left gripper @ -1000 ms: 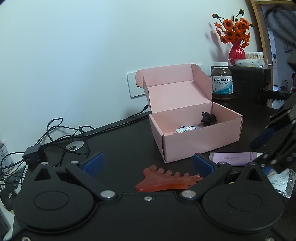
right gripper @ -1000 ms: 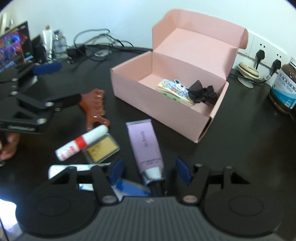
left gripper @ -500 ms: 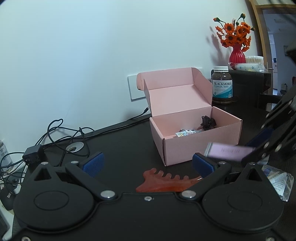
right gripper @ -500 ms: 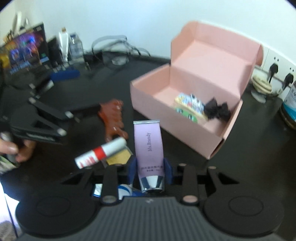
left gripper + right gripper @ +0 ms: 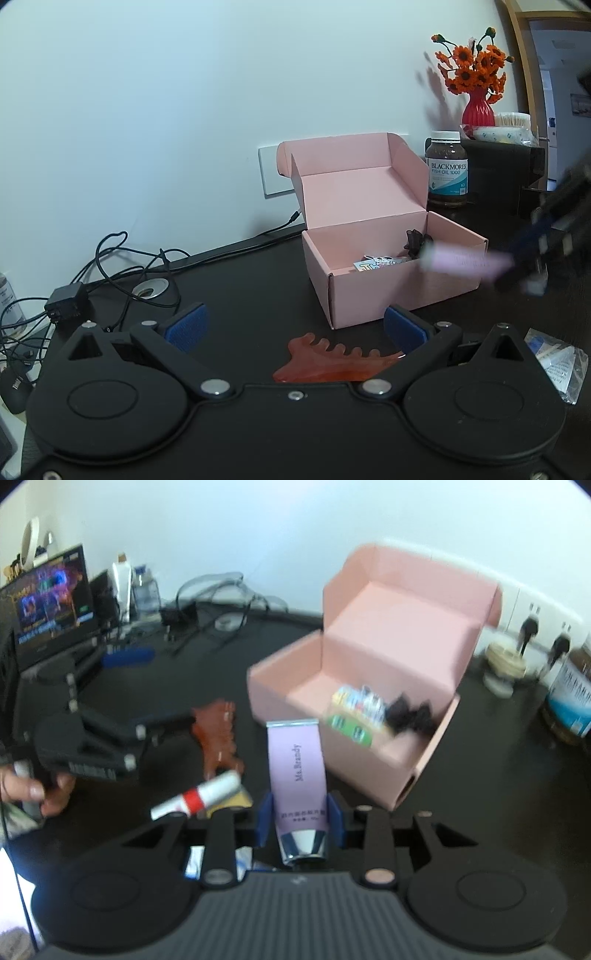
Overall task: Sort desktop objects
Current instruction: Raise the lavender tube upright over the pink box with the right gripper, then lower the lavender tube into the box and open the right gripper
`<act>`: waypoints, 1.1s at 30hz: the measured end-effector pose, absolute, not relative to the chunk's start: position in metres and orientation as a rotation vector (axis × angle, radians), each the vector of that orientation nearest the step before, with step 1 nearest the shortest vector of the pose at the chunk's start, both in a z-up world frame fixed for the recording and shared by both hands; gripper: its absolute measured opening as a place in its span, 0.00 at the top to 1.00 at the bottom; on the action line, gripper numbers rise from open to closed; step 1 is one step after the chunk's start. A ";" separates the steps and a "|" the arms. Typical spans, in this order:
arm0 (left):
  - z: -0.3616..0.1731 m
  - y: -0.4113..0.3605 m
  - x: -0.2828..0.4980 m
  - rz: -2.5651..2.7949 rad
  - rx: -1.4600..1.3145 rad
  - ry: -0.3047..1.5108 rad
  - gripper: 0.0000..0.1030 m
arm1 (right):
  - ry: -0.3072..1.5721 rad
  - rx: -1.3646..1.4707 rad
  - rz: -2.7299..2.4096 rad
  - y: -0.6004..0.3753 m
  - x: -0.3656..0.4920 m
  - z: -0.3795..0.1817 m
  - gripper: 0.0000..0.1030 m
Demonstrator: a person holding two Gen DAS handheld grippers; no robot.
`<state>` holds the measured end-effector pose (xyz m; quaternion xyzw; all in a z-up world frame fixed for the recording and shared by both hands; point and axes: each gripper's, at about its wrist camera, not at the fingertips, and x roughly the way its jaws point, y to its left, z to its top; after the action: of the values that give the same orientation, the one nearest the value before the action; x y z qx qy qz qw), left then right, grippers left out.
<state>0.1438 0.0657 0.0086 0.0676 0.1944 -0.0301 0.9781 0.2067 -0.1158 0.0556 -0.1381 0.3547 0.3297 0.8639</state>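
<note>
My right gripper (image 5: 300, 821) is shut on a lilac tube (image 5: 297, 768) and holds it in the air just before the open pink box (image 5: 354, 749). The tube also shows blurred in the left wrist view (image 5: 465, 261), over the box's right front corner. The box (image 5: 388, 291) holds a cartoon card (image 5: 376, 263) and a black bow (image 5: 415, 240). My left gripper (image 5: 293, 328) is open and low over the desk, with an orange comb (image 5: 328, 363) lying between its fingers.
A red-and-white stick (image 5: 201, 797) lies on a yellow packet (image 5: 232, 801) left of the tube. A clear packet (image 5: 554, 360) lies at the right. A brown supplement bottle (image 5: 447, 173), cables (image 5: 122, 266) and a monitor (image 5: 48, 605) stand around the black desk.
My right gripper closed on the lilac tube, lifted it off the desk and carried it toward the pink box. My left gripper stayed open over the comb.
</note>
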 end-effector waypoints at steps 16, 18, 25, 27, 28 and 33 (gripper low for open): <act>0.011 0.073 0.146 -0.046 0.101 0.391 0.00 | 0.688 -0.471 0.602 -0.075 0.308 0.034 0.69; 0.012 0.074 0.146 -0.042 0.100 0.391 0.00 | 0.714 -0.470 0.592 -0.079 0.314 0.028 0.69; 0.010 0.073 0.148 -0.036 0.104 0.403 0.00 | 0.776 -0.462 0.582 -0.086 0.322 0.015 0.69; 0.009 0.074 0.149 -0.034 0.104 0.406 0.00 | 0.786 -0.456 0.582 -0.087 0.324 0.014 0.69; 0.009 0.074 0.149 -0.032 0.104 0.406 0.00 | 0.790 -0.450 0.582 -0.087 0.325 0.014 0.69; 0.009 0.075 0.150 -0.028 0.097 0.409 0.00 | 0.816 -0.429 0.581 -0.087 0.331 0.013 0.69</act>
<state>0.1505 0.0753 0.0087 0.0480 0.2029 -0.0141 0.9779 0.3314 -0.0865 0.0132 -0.2039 0.3882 0.2764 0.8552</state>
